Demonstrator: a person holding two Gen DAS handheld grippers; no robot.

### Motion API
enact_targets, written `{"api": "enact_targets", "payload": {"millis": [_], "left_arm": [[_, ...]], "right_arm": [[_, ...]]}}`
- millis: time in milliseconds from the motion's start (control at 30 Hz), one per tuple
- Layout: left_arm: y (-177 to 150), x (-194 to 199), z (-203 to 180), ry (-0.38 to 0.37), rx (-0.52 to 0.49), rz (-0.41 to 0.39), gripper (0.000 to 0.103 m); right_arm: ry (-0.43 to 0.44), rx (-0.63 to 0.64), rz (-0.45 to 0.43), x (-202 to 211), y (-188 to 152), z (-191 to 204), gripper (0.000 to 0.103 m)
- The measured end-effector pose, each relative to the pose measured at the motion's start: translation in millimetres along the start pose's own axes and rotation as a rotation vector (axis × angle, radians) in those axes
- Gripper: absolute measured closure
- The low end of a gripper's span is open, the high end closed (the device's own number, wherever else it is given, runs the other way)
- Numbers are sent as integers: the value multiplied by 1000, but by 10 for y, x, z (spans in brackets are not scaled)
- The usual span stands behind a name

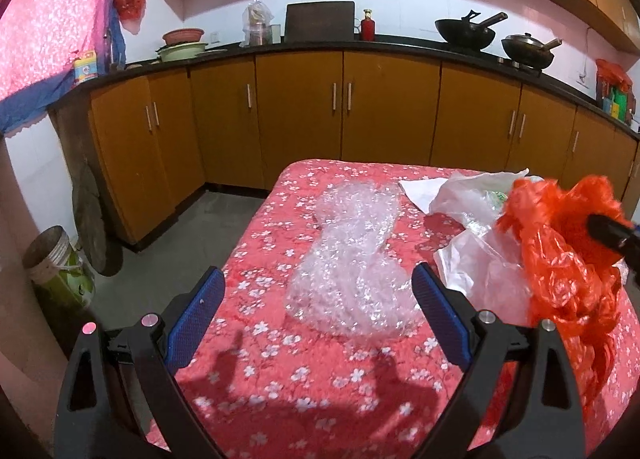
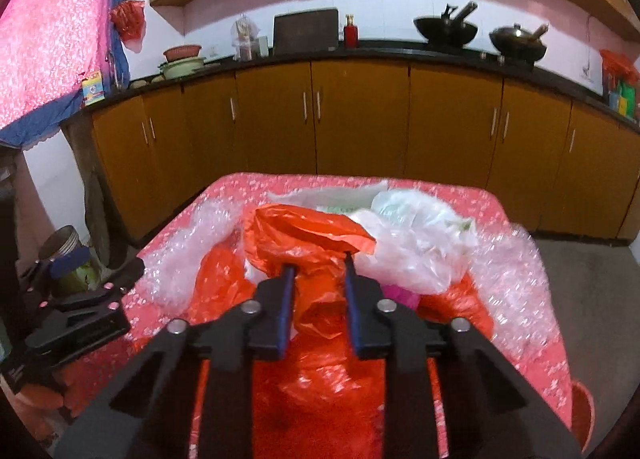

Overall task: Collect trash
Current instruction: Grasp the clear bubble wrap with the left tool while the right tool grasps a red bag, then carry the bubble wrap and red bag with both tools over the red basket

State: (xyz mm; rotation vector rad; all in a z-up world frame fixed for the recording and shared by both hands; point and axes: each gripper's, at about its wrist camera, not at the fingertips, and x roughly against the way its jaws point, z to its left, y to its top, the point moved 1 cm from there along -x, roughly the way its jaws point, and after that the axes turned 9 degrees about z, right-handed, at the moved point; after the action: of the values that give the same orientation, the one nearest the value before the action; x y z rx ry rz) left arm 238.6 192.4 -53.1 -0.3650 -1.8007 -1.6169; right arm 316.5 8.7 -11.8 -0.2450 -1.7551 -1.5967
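On the bench covered in a red flowered cloth (image 1: 280, 359), the right gripper (image 2: 318, 265) has its jaws nipped narrowly, apparently on a fold of the crumpled orange plastic bag (image 2: 308, 235), probably to lift it, while the left gripper (image 1: 318, 291) holds its jaws wide and empty around the clear bubble wrap sheet (image 1: 352, 255).

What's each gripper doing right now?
Left gripper: open, empty, aimed at the bubble wrap.
Right gripper: shut on the red bag.
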Motion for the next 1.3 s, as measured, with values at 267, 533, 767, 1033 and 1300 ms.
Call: {"api": "enact_targets", "payload": {"millis": [267,533,767,1033,1300], "left_arm": [[69,-165,-91,-15,-7,31,9],[223,-470,-163,16,-6,110,16],[203,-721,-186,-5,-21,219,68],[280,-554,-215,-27,-26,163,92],[505,-120,-431,-87,-68,52,92]], "right_arm": [[47,-78,-101,260,128,-258,86],[0,-79,-144,372,131,-376,86],[-33,-105,-131,337,76,-512,86],[-63,-127,-133,327,41,-647,86],[-66,-154,-144,406,13,-727,86]]}}
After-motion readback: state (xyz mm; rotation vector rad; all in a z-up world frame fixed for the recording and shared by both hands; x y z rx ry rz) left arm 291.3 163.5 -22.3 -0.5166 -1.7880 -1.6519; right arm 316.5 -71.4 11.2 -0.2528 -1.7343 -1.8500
